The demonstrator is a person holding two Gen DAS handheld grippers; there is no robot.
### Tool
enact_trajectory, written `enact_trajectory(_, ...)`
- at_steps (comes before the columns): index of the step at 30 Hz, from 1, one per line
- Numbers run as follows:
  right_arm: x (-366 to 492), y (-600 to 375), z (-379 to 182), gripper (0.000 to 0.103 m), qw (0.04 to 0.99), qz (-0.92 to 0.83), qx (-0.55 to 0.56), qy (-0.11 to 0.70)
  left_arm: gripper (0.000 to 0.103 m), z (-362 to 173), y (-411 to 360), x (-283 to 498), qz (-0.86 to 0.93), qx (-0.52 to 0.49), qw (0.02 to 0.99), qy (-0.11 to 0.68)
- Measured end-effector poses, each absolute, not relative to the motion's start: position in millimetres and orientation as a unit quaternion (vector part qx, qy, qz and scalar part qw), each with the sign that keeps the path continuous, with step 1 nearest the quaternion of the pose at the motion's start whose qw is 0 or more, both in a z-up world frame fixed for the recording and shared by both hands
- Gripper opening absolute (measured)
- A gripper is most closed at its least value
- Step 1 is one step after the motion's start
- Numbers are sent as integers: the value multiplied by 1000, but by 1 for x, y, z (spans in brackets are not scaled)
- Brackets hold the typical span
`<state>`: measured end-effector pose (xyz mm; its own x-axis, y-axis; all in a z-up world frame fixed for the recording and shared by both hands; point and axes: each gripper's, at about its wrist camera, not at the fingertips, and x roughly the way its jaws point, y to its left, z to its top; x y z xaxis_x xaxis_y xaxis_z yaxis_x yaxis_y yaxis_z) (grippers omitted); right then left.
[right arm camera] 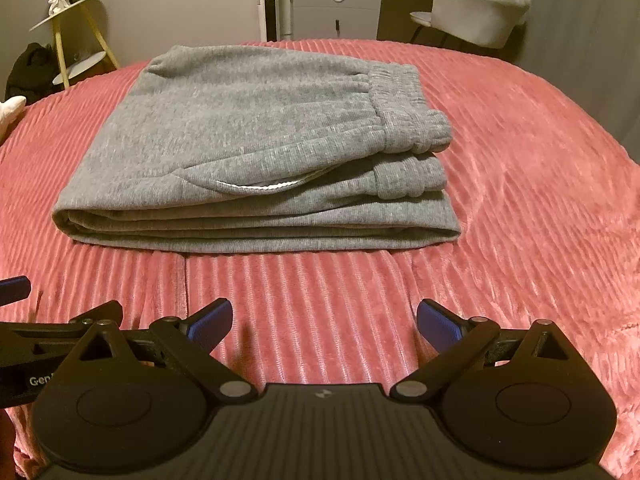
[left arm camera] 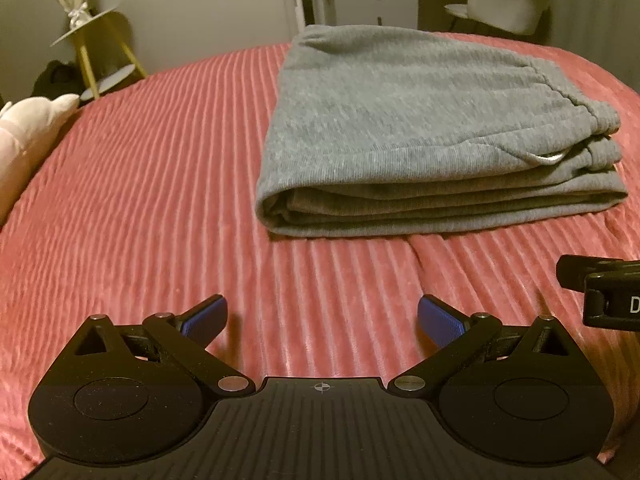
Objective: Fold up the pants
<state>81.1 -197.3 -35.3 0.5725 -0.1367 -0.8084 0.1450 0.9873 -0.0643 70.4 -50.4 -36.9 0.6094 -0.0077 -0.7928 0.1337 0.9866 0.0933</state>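
Grey pants (right arm camera: 256,152) folded into a flat, layered stack on the bed (right arm camera: 520,168), on a pink ribbed bedspread. Stack's folded edge facing the cameras, several layers visible along it; gathered elastic waistband (right arm camera: 404,120) at the stack's right end, a pocket opening with a pale lining edge (right arm camera: 256,187) just below the top layer. Left claw (left arm camera: 322,318) spread wide, blue pads (left arm camera: 206,318) well apart, nothing between them, hovering over bare bedspread short of the pants and not touching them. Right claw (right arm camera: 324,320) likewise spread, blue pads (right arm camera: 438,326) apart, empty, near the stack's front edge but clear of it. Both claws side by side: part of the right one visible at the right margin of the left wrist view, part of the left one at the left margin of the right wrist view. Beyond the bed: a yellow-legged side table (right arm camera: 76,40) at left, a grey cabinet (right arm camera: 336,8) at centre, a pale upholstered chair (right arm camera: 476,12) at right. Pale plush item (left arm camera: 28,132) at the bed's left edge.
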Motion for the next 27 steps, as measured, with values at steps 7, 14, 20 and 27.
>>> enact_trajectory(7,81,-198,-36,99,886,-79,7,457,103,-38,-49,71,-36,68,892,445)
enact_trajectory(14,82,-200,-38,99,884,-80,20,461,103,-40,-50,71,-38,72,891,447)
enact_trajectory(20,81,-200,-38,99,884,-78,23,461,103,-40,-49,71,-37,70,891,448)
enact_trajectory(27,81,-200,-38,99,884,-78,21,461,103,-40,-48,72,-34,67,890,449)
